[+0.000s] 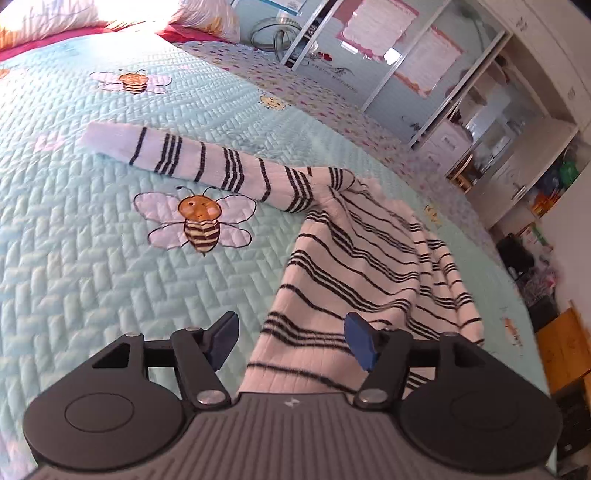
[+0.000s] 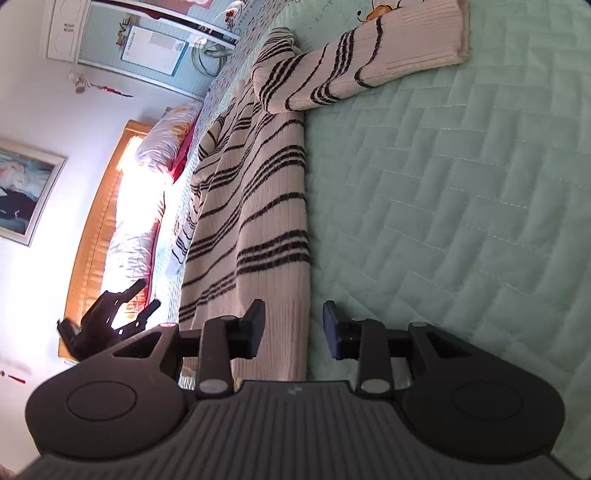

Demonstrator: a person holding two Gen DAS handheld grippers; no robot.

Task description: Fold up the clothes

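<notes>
Left wrist view. A white sweater with dark stripes [image 1: 362, 254] is shown lying on a pale green quilted bedspread [image 1: 74, 288] embroidered with bees. One sleeve [image 1: 207, 162] is laid out straight toward the upper left, just above an embroidered bee [image 1: 197, 221]. The left gripper [image 1: 291, 341] is held over the sweater's near hem with its jaws spread; the fabric is seen between and below the blue pads [image 1: 360, 341], but is not pinched. Pillows [image 1: 110, 14] and a wardrobe [image 1: 406, 66] are seen beyond the bed.

Right wrist view. The scene is rotated sideways. The sweater's body [image 2: 251, 229] is seen folded lengthwise, its straight edge running down toward the camera, with the sleeve [image 2: 362, 62] crossing at the top. The right gripper [image 2: 294, 328] is held at the hem with its jaws parted; the sweater's edge lies between them, ungripped. The left gripper [image 2: 142, 295] is visible at the left, against the wooden headboard [image 2: 99, 229].
</notes>
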